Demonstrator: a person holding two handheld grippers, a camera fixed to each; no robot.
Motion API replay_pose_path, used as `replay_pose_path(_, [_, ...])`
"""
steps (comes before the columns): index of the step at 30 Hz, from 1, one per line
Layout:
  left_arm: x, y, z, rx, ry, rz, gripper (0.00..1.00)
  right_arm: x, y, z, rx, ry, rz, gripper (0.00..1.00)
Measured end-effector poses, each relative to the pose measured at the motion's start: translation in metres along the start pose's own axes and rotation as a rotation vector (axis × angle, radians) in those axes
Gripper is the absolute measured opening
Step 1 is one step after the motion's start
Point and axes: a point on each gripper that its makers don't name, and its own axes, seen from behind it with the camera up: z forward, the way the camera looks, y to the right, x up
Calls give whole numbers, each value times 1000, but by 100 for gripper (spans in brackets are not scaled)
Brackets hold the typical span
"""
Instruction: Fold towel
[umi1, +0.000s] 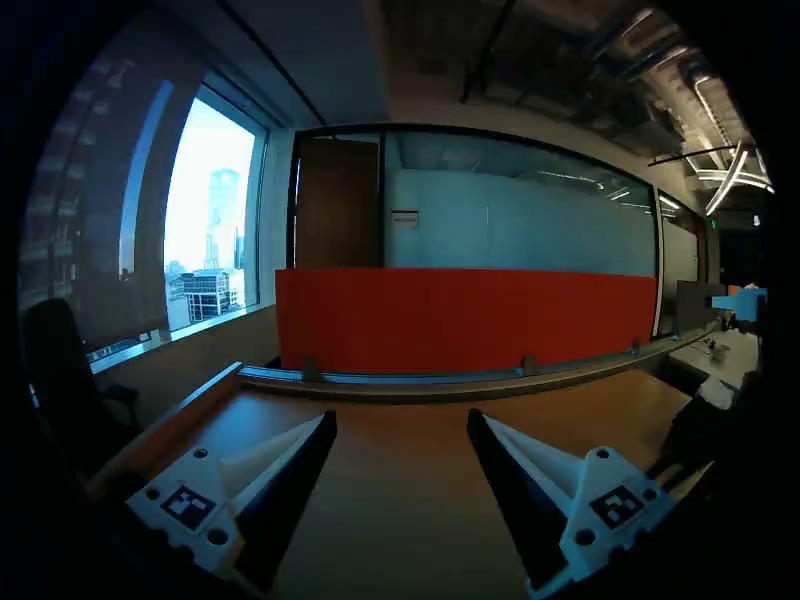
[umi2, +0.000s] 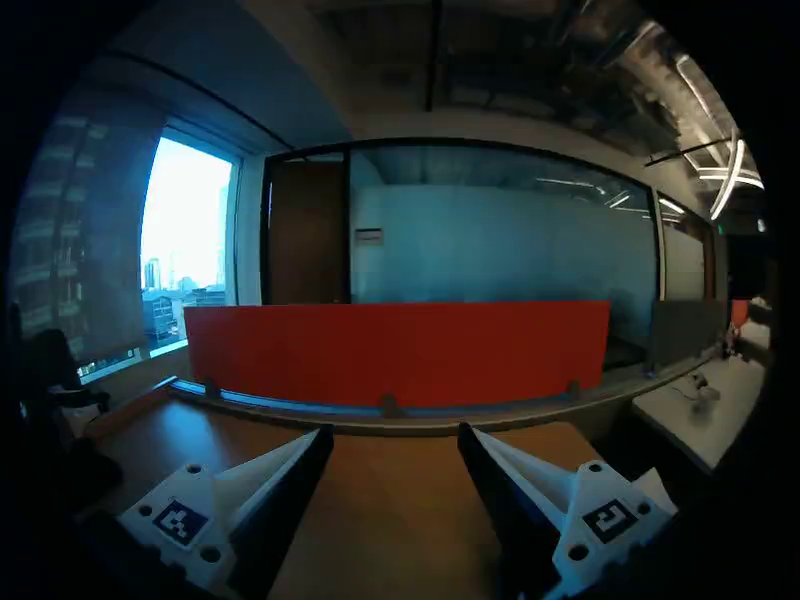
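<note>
My left gripper is open above a wooden desk, its white and black fingers spread wide with nothing between them. In the right gripper view, my right gripper is open too, held level over the same kind of wooden desk, with bare wood between its fingertips.
A red divider panel stands along the desk's far edge, also seen as a red divider panel. A window is at the left. A dark office chair sits left of the desk. Another desk lies to the right.
</note>
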Motion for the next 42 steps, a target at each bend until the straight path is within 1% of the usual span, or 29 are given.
replay_pose_path(6, [0, 3, 3, -4, 10, 18, 97, -1, -2, 0, -8, -4, 6, 96])
replay_pose_path(12, [-1, 0, 5, 7, 31, 25, 97, 7, -7, -5, -10, 2, -2, 96])
replay_pose_path(18, [-12, 0, 6, 12, 55, 20, 97, 11, -9, -10, -17, 18, -12, 97])
replay_pose_path(21, [-24, 0, 5, 13, 61, 23, 97, 9, -10, -12, -21, 26, -16, 96])
replay_pose_path(24, [-36, -4, 4, 18, 63, 28, 97, 3, -10, -13, -24, 26, -16, 96])
replay_pose_path(30, [-59, -14, 0, 28, 75, 42, 97, -13, -13, -13, -27, 30, -3, 96])
replay_pose_path(36, [-84, -25, -2, 44, 80, 59, 97, -32, -19, -12, -23, 31, -4, 96])
replay_pose_path(42, [-115, -30, -5, 49, 74, 49, 97, -54, -23, -11, -17, 27, -16, 96])
